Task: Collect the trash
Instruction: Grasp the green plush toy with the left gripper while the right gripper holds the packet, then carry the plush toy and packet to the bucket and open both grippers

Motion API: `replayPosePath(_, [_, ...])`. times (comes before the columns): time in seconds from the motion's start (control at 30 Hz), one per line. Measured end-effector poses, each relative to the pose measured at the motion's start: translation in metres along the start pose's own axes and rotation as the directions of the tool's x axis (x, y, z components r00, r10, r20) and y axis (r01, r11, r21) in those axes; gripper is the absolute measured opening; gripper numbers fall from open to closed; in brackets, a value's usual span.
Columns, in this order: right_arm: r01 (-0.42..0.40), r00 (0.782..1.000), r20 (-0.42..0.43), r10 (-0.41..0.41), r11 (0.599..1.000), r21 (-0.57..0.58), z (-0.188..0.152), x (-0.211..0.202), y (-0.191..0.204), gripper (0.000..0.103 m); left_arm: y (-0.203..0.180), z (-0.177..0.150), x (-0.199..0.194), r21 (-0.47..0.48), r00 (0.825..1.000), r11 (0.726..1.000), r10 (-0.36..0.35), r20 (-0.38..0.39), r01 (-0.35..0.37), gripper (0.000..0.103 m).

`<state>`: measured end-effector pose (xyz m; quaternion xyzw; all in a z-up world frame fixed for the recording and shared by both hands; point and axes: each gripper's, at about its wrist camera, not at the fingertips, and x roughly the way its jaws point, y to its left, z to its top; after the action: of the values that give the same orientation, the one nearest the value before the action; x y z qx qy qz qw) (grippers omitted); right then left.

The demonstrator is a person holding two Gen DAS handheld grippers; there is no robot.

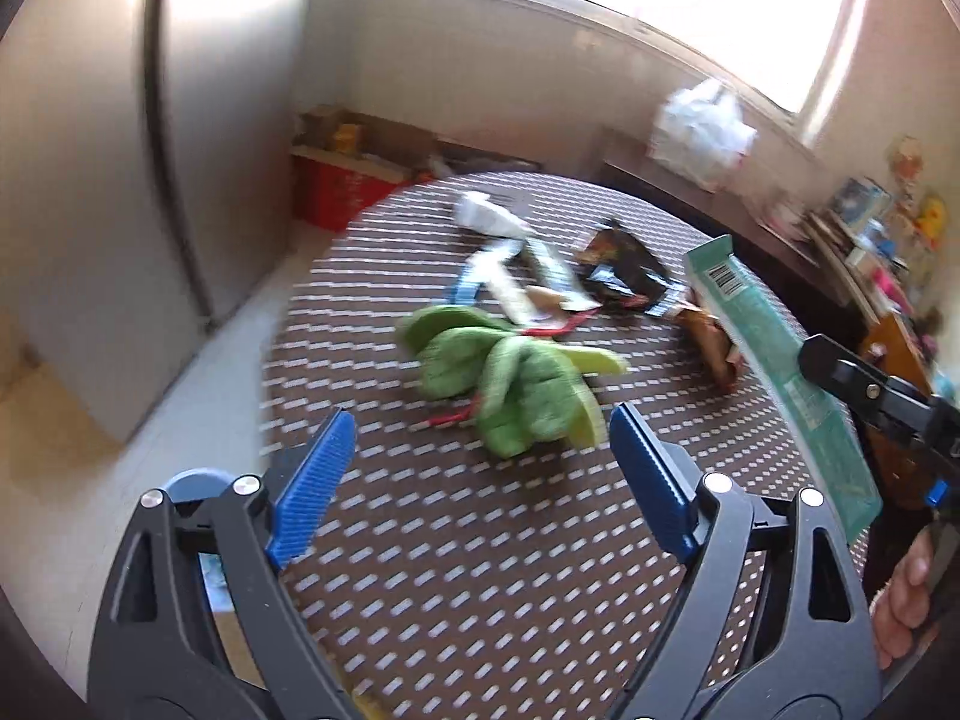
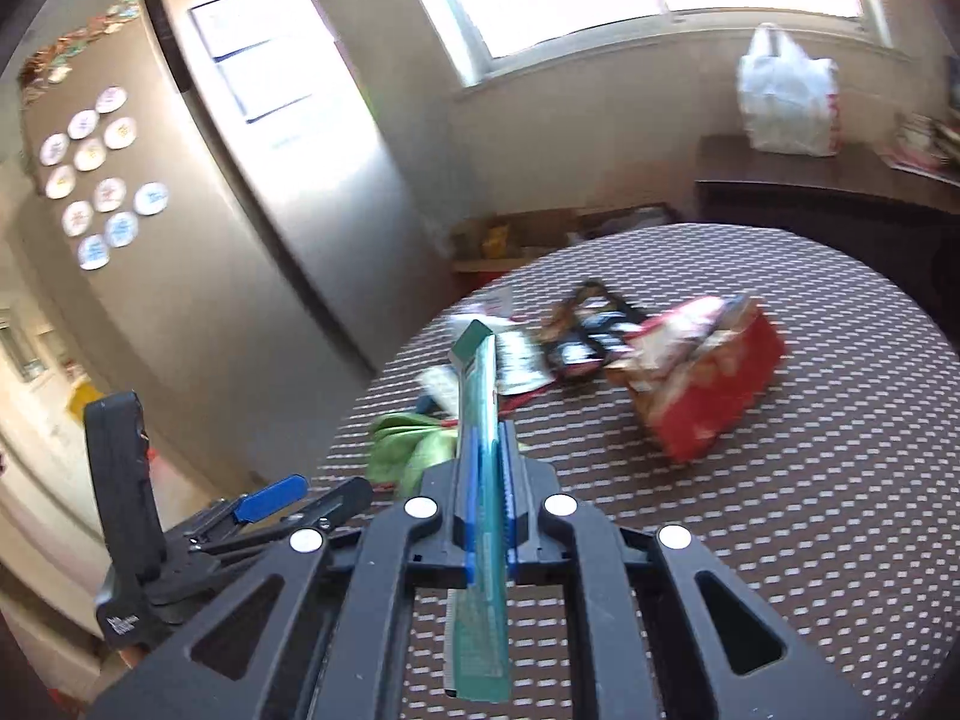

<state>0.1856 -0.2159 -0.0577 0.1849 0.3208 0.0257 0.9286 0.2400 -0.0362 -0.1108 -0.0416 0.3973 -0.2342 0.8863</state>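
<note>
Perhaps tilted, right gripper [image 2: 487,468] downward

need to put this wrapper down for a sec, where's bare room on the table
Bare cloth lies on the near part of the table, between the open left gripper and the green plush. In the right wrist view, the stretch right of the red box is free too. The wrappers crowd the far middle.

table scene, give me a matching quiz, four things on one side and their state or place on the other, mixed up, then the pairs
1. teal wrapper
2. green leafy toy
3. white plastic bag
4. left gripper

a. lying on the table near the open jaws
b. on the dark side table under the window
c. open, nothing between its fingers
d. clamped in the right gripper

Pairs: 1-d, 2-a, 3-b, 4-c
</note>
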Motion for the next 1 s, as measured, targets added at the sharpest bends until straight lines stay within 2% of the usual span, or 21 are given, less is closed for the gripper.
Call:
replayPosePath(0.03, [0.024,1.0,0.004,-0.024,1.0,-0.002,0.0,0.0,-0.005,0.007,-0.002,0.002,0.009,0.008,1.0,1.0,-0.017,-0.015,0.018,0.085])
replayPosePath(0.2, [0.061,0.998,-0.012,-0.061,0.998,0.023,-0.003,0.008,-0.023,0.007,-0.02,0.011,0.051,0.06,0.999,0.998,0.002,-0.055,0.001,0.085])
replayPosePath(0.23, [0.068,0.998,-0.012,-0.068,0.997,0.025,-0.004,0.007,-0.025,0.007,-0.022,0.011,0.057,0.067,0.997,0.998,0.026,-0.067,-0.021,0.075])
replayPosePath(0.27, [0.074,0.997,-0.01,-0.074,0.997,0.022,-0.005,0.007,-0.026,0.007,-0.022,0.011,0.061,0.071,0.995,0.996,0.053,-0.079,-0.047,0.03])
replayPosePath(0.3, [0.08,0.997,-0.006,-0.08,0.997,0.019,-0.006,0.004,-0.025,0.007,-0.021,0.01,0.063,0.071,0.993,0.994,0.089,-0.082,-0.083,0.025])
replayPosePath(0.37, [0.082,0.997,0.004,-0.082,0.997,0.013,-0.008,0.002,-0.027,0.007,-0.018,0.009,0.058,0.062,0.994,0.996,0.071,-0.084,-0.066,0.013])
replayPosePath(0.53, [0.068,0.998,0.007,-0.068,0.998,0.008,-0.01,0.001,-0.025,0.007,-0.009,0.0,0.027,0.035,0.996,0.996,0.083,-0.039,-0.082,0.012])
replayPosePath(0.63, [0.048,0.999,-0.002,-0.048,0.999,-0.004,-0.011,0.004,-0.015,0.007,0.001,-0.006,0.007,-0.002,0.993,0.993,0.12,-0.02,-0.12,0.012])
replayPosePath(0.8, [-0.004,1.0,-0.022,0.003,0.999,-0.048,-0.016,0.011,0.014,0.007,0.026,-0.016,-0.026,-0.055,0.987,0.986,0.158,0.02,-0.157,0.012])
replayPosePath(1.0, [-0.067,0.997,-0.047,0.062,0.993,-0.099,-0.021,0.018,0.054,0.007,0.047,-0.023,-0.061,-0.091,0.983,0.982,0.17,0.065,-0.164,0.012])
